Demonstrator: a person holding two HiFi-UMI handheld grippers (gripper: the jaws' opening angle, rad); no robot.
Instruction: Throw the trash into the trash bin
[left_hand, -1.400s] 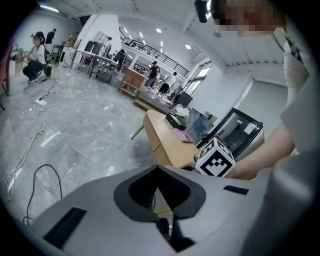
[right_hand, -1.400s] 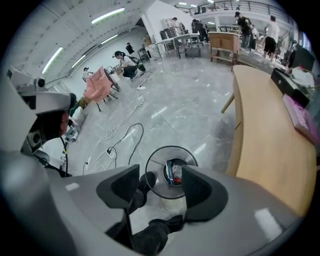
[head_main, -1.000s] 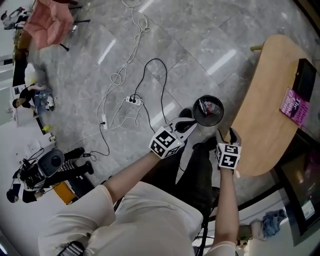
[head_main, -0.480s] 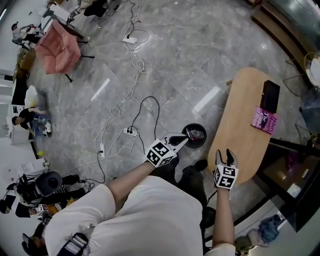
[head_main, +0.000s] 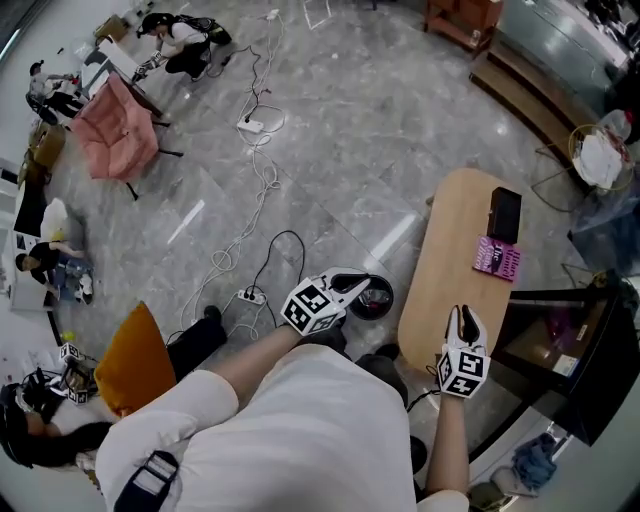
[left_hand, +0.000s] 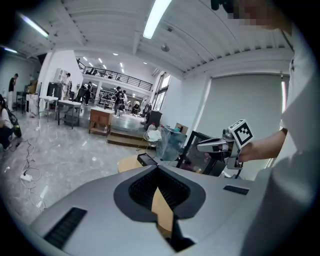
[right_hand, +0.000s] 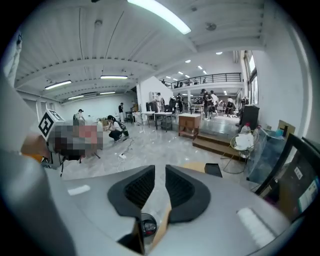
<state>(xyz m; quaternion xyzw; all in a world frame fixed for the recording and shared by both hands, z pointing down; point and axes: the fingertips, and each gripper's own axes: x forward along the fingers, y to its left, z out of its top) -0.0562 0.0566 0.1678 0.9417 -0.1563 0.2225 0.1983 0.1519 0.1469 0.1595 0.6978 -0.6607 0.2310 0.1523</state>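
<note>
We are standing over a grey marbled floor (head_main: 340, 130) in a large open hall, with white cables and a power strip (head_main: 250, 126) trailing across it and a pink chair (head_main: 118, 120) off to our left. A pale oval wooden table (head_main: 445, 290) is sitting on our right, carrying a black box (head_main: 503, 214) and a pink book (head_main: 497, 260). The black trash bin (head_main: 383, 306) is standing on the floor just left of the table's near end, and the trash (head_main: 374, 296) is lying inside it. Our left gripper (head_main: 362, 281) is hanging above the bin's left rim, its tips meeting and holding nothing. Our right gripper (head_main: 463, 318) is hovering by the table's near edge, well to the right of the bin; its jaws have just been closing and are standing a narrow slit apart with nothing between them, the bin showing on the floor far below through that slit.
</note>
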